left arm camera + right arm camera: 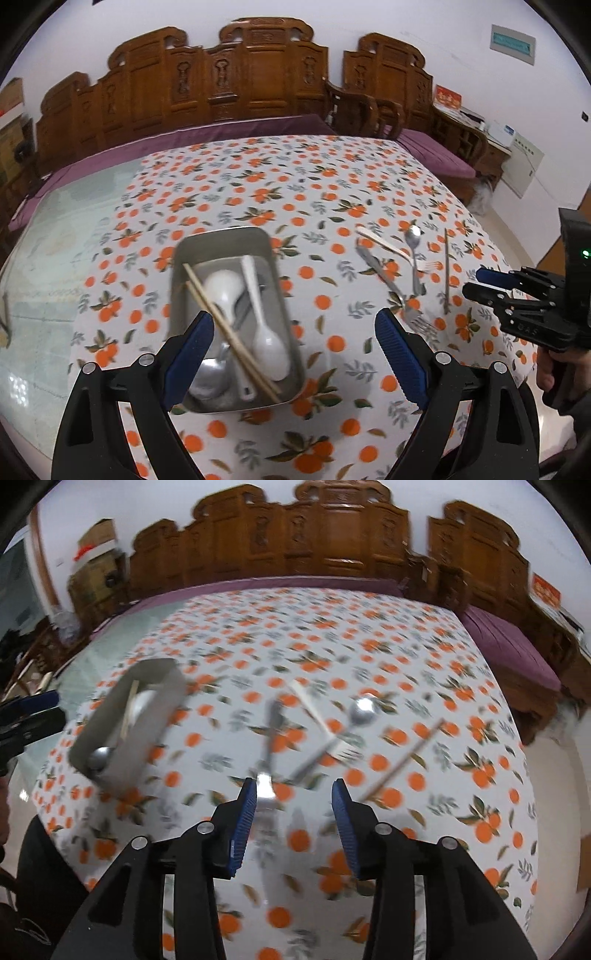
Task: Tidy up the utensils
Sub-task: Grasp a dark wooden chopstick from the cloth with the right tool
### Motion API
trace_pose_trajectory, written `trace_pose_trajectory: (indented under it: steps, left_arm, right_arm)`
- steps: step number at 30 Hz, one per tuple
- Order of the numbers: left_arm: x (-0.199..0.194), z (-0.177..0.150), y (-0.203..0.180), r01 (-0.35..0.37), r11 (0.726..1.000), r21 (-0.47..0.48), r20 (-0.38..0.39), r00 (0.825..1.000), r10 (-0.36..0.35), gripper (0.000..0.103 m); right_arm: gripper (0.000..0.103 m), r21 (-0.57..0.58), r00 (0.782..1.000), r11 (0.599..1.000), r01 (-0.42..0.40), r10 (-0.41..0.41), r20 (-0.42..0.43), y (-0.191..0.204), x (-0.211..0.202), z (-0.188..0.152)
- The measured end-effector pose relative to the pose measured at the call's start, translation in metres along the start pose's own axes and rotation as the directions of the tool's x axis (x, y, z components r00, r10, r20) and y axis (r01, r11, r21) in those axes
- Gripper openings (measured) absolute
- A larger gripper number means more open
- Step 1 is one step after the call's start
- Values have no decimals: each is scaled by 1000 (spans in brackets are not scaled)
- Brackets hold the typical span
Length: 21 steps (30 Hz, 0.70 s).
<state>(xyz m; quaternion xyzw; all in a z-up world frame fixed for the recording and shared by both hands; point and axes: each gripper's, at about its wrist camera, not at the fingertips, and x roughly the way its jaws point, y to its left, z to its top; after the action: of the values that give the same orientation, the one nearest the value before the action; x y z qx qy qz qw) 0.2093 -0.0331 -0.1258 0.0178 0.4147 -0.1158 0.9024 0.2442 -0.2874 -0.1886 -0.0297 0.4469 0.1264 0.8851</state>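
Note:
A metal tray [225,236] holds two white spoons, a metal spoon and a pair of chopsticks [229,328]. My left gripper [295,354] is open and empty above the tray's near end. On the cloth to the right lie a metal fork [388,284], a white plastic fork [391,248], a metal spoon [413,251] and a single chopstick [446,273]. My right gripper [291,794] is open and empty above the metal fork [269,746], with the spoon [364,709], plastic fork [317,716] and chopstick [402,760] beyond. The tray [162,709] is at its left.
The table has an orange-print cloth [295,177]; bare glass [55,258] lies to the left. Carved wooden benches with purple cushions [240,125] stand behind the table. The right gripper [491,284] also shows at the right edge of the left wrist view.

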Motion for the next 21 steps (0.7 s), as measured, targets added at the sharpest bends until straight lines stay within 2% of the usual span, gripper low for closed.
trace_pose_trajectory:
  steps: [10,18,21]
  left_arm:
    - [22,3,-26,18,999,29,-31,999,-17,85]
    - [34,4,-37,28,999,33,-47,999,-26,85]
    - [38,5,-42,32,999,32,-53,998,-30,85]
  right_arm:
    - [45,79,994,994,70,-63,-88,-50,50,-1]
    - [45,70,978,987,142,-129,-162,-63,90,9]
    - [44,61,976,986,153,-141,-168,-64,93,8]
